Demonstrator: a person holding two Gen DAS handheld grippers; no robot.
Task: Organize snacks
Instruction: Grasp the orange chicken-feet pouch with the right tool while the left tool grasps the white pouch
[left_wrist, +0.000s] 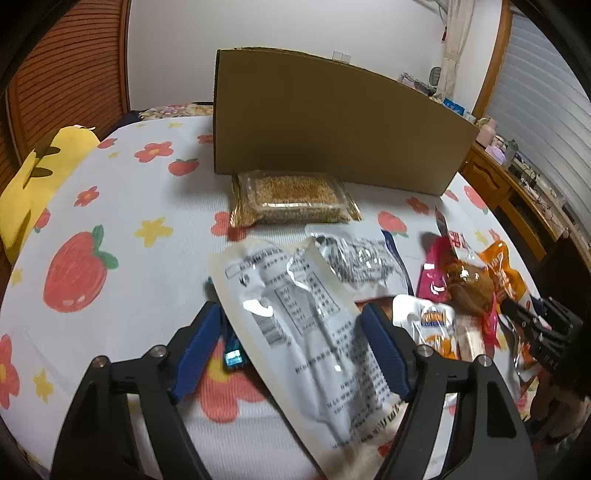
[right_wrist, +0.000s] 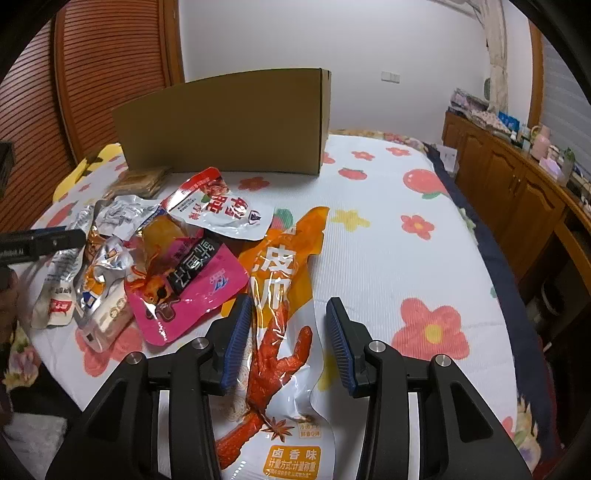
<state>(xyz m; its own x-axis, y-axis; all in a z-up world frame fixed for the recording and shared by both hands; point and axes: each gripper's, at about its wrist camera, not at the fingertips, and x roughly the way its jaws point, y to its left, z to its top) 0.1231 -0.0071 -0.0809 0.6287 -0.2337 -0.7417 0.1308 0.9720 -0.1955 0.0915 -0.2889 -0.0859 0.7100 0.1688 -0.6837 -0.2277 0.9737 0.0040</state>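
Left gripper (left_wrist: 291, 354): jaws apart around a white printed packet (left_wrist: 310, 332), lower centre; contact unclear.
Right gripper (right_wrist: 284, 343): narrowed around an orange chicken-feet packet (right_wrist: 280, 332); grip uncertain.
Cardboard box (left_wrist: 332, 129): upright, upper centre.
Noodle pack (left_wrist: 291, 197): just below the box.

Left gripper (left_wrist: 291, 350): lower centre of its own view, tilted downward, blue pads spread, a packet lying between them; contact unclear. Right gripper (right_wrist: 288, 339): lower centre of its view, tilted downward, pads apart, straddling a packet; pad contact not evident.
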